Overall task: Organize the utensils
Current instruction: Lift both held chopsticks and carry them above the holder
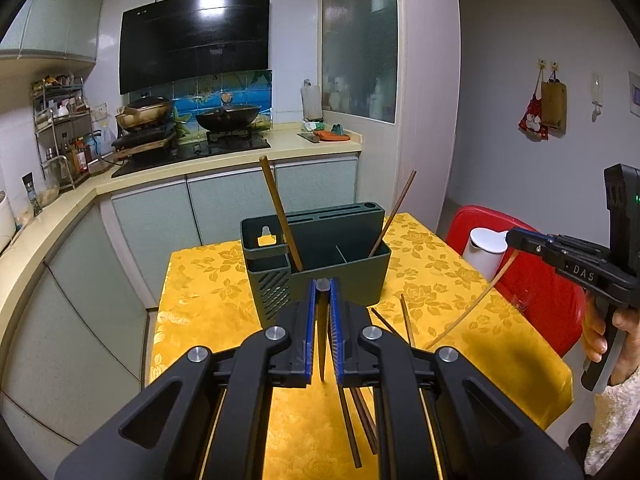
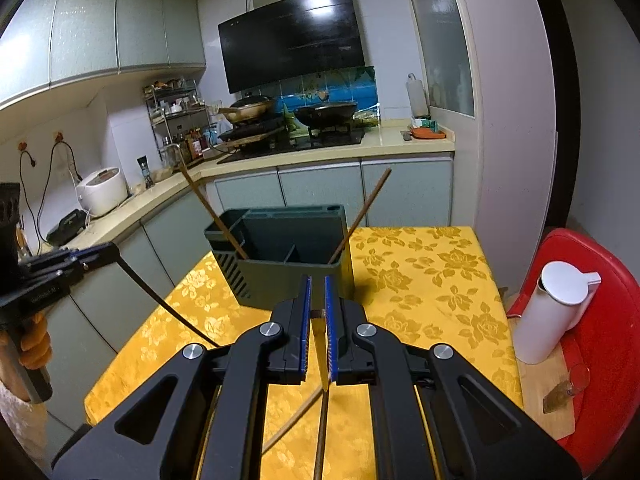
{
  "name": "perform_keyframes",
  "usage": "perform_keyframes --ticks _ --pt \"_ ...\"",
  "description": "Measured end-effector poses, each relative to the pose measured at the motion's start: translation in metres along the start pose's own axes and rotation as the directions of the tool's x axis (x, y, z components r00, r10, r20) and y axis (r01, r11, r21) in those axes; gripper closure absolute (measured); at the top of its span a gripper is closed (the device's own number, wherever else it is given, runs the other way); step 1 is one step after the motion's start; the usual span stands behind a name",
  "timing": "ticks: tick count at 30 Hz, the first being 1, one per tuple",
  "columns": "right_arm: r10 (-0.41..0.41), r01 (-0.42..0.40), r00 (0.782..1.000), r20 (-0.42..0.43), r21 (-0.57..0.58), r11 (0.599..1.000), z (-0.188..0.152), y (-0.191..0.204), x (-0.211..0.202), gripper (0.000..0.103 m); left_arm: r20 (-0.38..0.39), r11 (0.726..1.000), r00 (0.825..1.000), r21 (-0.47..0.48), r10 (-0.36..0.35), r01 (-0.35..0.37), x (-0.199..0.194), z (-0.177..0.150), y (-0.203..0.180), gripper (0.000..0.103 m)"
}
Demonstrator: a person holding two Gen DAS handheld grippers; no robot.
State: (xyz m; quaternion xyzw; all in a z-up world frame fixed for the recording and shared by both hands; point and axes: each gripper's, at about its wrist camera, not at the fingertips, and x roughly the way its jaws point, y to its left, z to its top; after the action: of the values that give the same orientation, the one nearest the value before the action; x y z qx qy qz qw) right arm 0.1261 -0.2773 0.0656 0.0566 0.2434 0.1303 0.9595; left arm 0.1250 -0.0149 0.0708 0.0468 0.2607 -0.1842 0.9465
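While raised over the holder (image 1: 316, 256), both grippers (tilted downward) pinch chopsticks.

I am holding both grippers raised and pointing forward and somewhat downward. The left gripper (image 1: 322, 285) is keeping its blue-padded jaws closed to a narrow gap, clamping a thin stick. The right gripper (image 2: 317, 280) is doing likewise, jaws nearly together on a second thin stick. The right hand (image 1: 608, 340) is wrapping its handle; the left hand (image 2: 36, 344) is gripping its own
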Motion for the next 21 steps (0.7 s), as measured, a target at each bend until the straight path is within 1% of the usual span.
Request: perform_keyframes --ticks 3,11,16,21 --pt "0.0 0.0 1.0 0.014 -0.013 1.0 0.017 0.004 -0.002 0.095 0.004 1.0 1.0 -0.001 -0.007 0.007 -0.002 0.012 0.001 0.097" --pt "-0.015 0.017 0.999 0.048 -0.041 0.999 0.061 0.013 -0.002 0.095 0.057 1.0 0.998 0.012 -0.001 0.001 -0.013 0.059 -0.006 0.097" --pt "-0.031 0.036 0.996 0.082 -0.054 0.998 0.09 0.02 0.004 0.095 0.094 1.0 0.995 0.018 0.021 -0.023 -0.008 0.091 -0.014 0.097" --pt "-0.054 0.061 0.993 0.106 -0.066 0.996 0.116 0.026 0.014 0.095 0.133 1.0 0.991 0.013 0.015 -0.017 -0.004 0.116 -0.019 0.097"
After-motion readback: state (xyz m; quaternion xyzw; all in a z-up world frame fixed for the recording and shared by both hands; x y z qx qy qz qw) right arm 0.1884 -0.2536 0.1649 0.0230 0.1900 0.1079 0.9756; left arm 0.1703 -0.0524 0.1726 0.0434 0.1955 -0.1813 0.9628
